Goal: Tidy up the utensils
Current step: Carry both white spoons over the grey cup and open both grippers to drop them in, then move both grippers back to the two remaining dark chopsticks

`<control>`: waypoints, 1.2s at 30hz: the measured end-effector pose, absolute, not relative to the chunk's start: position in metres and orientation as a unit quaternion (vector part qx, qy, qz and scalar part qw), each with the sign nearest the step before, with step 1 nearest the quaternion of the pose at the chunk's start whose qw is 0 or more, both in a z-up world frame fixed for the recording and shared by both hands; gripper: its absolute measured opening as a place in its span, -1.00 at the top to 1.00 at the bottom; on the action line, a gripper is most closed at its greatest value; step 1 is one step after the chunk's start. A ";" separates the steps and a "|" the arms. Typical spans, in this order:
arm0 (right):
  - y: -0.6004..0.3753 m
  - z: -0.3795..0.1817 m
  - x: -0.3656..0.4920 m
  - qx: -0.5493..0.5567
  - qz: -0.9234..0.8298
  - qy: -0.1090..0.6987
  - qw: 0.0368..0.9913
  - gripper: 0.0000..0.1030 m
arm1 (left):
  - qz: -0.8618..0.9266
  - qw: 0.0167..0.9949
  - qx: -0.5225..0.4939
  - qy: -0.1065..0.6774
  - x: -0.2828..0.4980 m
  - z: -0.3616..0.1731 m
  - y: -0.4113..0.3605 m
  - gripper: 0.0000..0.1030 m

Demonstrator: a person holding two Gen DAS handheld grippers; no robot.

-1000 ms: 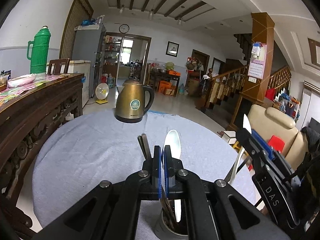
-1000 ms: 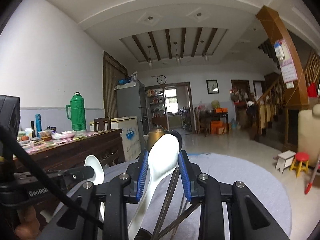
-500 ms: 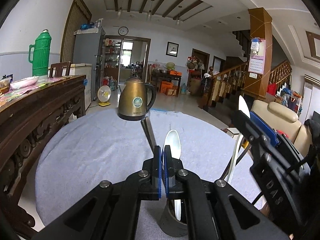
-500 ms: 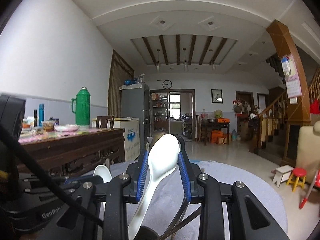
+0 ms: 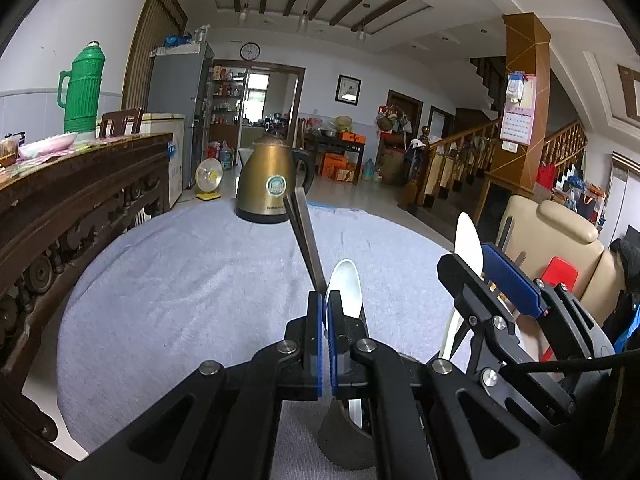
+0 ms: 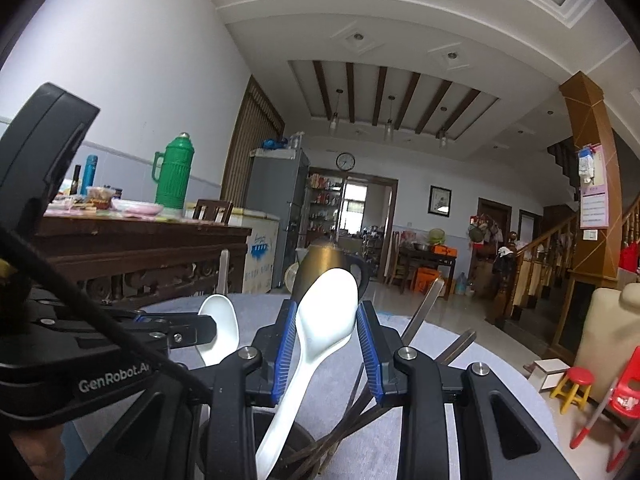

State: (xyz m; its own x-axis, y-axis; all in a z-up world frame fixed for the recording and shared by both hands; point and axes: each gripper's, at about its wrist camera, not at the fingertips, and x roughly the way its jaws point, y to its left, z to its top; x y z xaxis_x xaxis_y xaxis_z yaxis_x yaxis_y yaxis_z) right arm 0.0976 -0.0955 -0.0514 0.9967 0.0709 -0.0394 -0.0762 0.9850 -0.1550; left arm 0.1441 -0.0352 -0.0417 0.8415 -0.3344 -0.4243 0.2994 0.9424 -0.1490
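The right tool clamps a white spoon whose handle dips into the holder. The left tool, fingers pressed together, pinches a metal utensil above the desk

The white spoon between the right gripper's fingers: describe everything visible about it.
The white spoon looks like smooth, glossy plastic or ceramic, with an oval bowl uppermost and a narrower handle that slants down to the left into the dark utensil cup. It stands tilted, its bowl between the blue pads of the right gripper, which look closed against its edges. A second white spoon stands apart to its left.
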 end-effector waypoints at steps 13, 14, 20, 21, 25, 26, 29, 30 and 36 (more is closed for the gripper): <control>-0.146 -0.010 0.063 -0.008 -0.007 -0.027 1.000 -0.17 | -0.147 0.970 -0.034 0.189 0.133 -0.018 -0.019 0.83; -0.154 -0.006 0.063 0.006 -0.016 -0.026 1.000 -0.17 | -0.142 0.972 -0.036 0.184 0.132 -0.014 -0.015 0.78; -0.220 0.001 0.073 0.121 -0.066 0.019 0.990 -0.17 | -0.103 0.978 -0.048 0.173 0.131 -0.005 0.006 0.19; -0.231 -0.001 0.075 0.140 -0.073 0.028 0.987 -0.17 | -0.097 0.978 -0.050 0.177 0.133 -0.006 0.011 0.12; -0.271 -0.014 0.080 0.205 -0.091 0.068 0.972 -0.17 | -0.081 0.975 -0.065 0.196 0.142 -0.012 0.027 -0.01; -0.281 -0.018 0.083 0.223 -0.094 0.083 0.967 -0.17 | -0.080 0.973 -0.069 0.204 0.146 -0.014 0.031 -0.02; -0.303 -0.034 0.094 0.261 -0.091 0.129 0.952 -0.17 | -0.074 0.969 -0.076 0.225 0.155 -0.021 0.040 -0.03; -0.309 -0.041 0.098 0.275 -0.088 0.147 0.946 -0.17 | -0.073 0.967 -0.078 0.232 0.159 -0.024 0.041 -0.03; -0.321 -0.078 0.118 0.297 -0.067 0.225 0.926 -0.17 | -0.076 0.951 -0.089 0.287 0.183 -0.050 0.049 -0.04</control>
State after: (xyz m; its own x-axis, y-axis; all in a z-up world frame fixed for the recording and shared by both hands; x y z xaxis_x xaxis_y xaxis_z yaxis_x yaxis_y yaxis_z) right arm 0.1180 -0.3210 -0.0776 0.8897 0.0101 -0.4564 0.2570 0.8152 0.5191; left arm 0.1828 0.0486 -0.0501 0.8239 -0.1966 -0.5315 0.0940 0.9723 -0.2139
